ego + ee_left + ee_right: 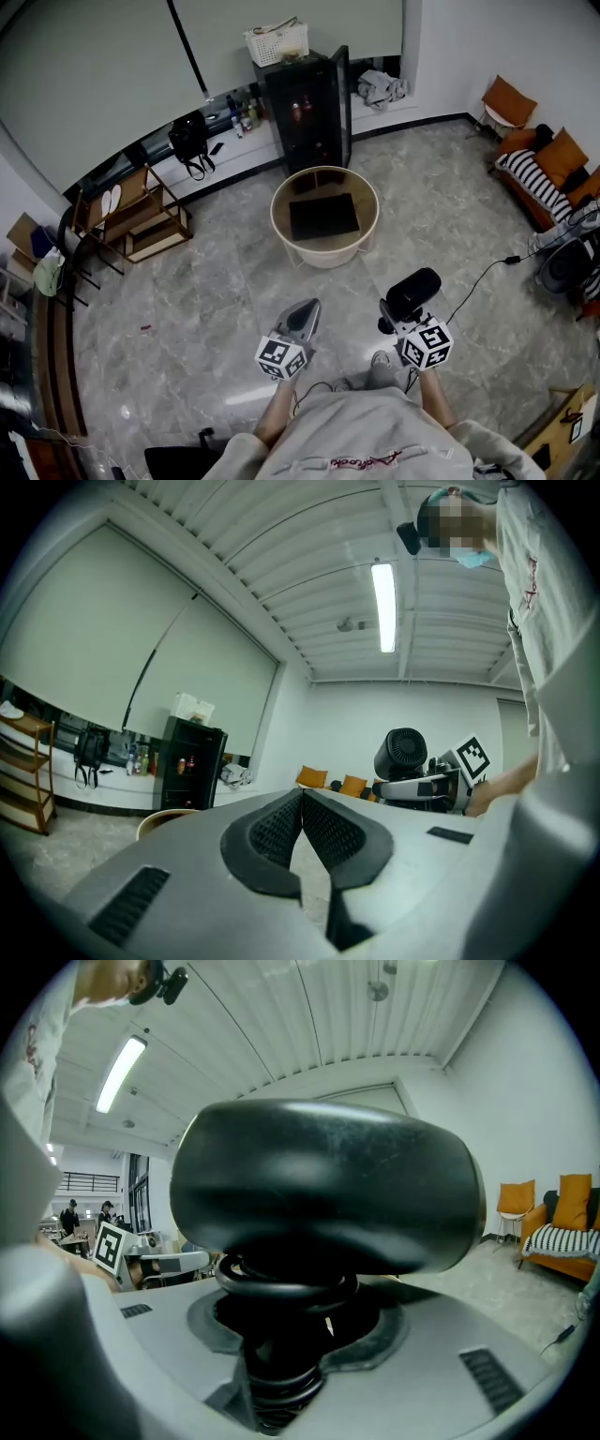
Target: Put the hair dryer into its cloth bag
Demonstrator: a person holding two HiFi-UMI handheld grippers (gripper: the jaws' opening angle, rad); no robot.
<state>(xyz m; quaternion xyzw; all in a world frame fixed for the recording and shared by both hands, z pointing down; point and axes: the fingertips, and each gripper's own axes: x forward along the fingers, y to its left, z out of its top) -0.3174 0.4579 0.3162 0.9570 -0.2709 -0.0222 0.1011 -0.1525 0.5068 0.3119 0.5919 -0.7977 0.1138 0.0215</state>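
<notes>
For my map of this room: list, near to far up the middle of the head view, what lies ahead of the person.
Right gripper holding the hair dryer → round beige tub → black cabinet → white basket on top of it.

Left tool (307, 312) pinched closed; right tool (392, 322) gripping, both held forward.

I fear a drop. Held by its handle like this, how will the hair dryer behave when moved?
The hair dryer is probably top-heavy: its bulky head stands above where the right gripper grips the handle, so it may tilt. Its glossy shell looks stiff, perhaps slippery. The cord coiled round the handle might shift.
</notes>
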